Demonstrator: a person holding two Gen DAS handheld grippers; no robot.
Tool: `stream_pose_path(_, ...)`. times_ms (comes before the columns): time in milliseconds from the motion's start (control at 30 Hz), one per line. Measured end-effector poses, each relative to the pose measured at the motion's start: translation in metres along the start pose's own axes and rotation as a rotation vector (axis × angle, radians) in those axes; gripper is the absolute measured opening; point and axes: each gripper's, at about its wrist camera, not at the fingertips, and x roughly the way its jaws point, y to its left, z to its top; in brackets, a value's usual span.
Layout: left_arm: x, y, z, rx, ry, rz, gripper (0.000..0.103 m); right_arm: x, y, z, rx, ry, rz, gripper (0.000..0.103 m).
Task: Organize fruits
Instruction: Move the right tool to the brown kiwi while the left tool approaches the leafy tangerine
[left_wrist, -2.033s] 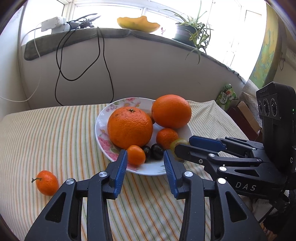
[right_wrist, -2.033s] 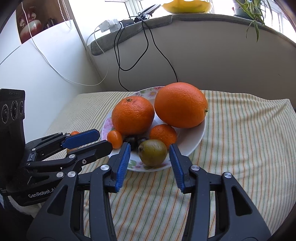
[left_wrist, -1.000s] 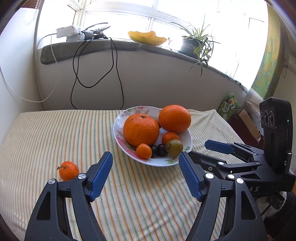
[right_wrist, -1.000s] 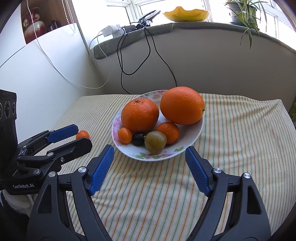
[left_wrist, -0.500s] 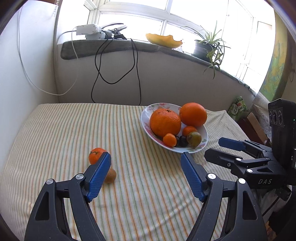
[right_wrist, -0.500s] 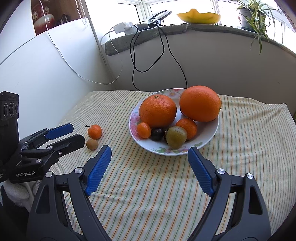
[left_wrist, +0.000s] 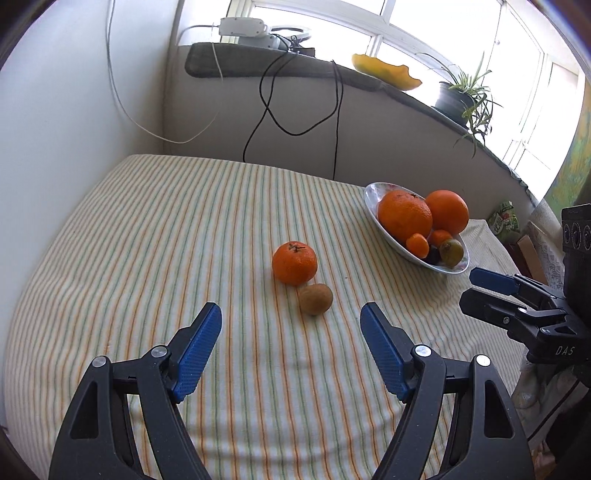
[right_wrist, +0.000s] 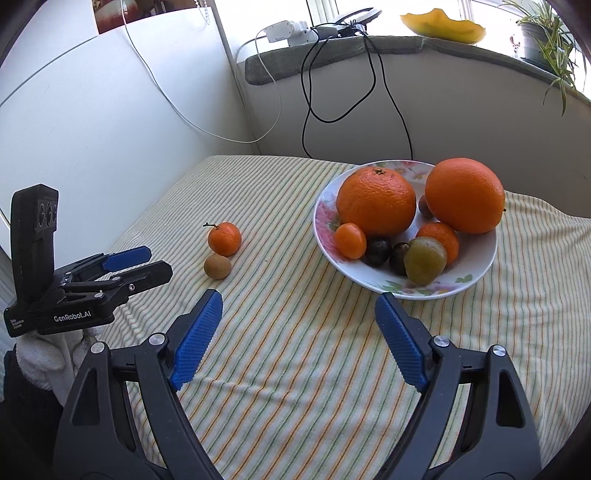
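Observation:
A small mandarin (left_wrist: 294, 263) (right_wrist: 224, 239) with a stem lies on the striped tablecloth, touching a little brown fruit (left_wrist: 315, 299) (right_wrist: 217, 266) just in front of it. My left gripper (left_wrist: 291, 325) (right_wrist: 147, 264) is open and empty, a short way behind the brown fruit. The flowered plate (right_wrist: 436, 291) (left_wrist: 371, 195) holds two big oranges (right_wrist: 376, 201), small mandarins, dark plums and a greenish fruit (right_wrist: 424, 260). My right gripper (right_wrist: 299, 314) (left_wrist: 480, 286) is open and empty, near the plate's front rim.
The striped cloth (left_wrist: 166, 240) covers the whole table, against a white wall on the left. Behind runs a grey ledge with black cables (left_wrist: 269, 107), a power strip, a yellow dish and a potted plant (left_wrist: 461, 96). Boxes and a green packet (left_wrist: 504, 219) lie past the right edge.
Both grippers opened wide and drew back from the plate. The left one swung left, so the mandarin and the brown fruit now lie centred before it.

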Motion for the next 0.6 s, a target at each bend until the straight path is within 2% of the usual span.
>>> stream_pose_path(367,0.007,0.019,0.008,-0.063,-0.002,-0.054,0.074,0.025,0.043,0.0,-0.12,0.033,0.035,0.086)
stream_pose_path(600,0.023,0.021,0.016,-0.063,0.027,-0.119,0.063,0.045,0.063,0.003,-0.167,0.07,0.067,0.068)
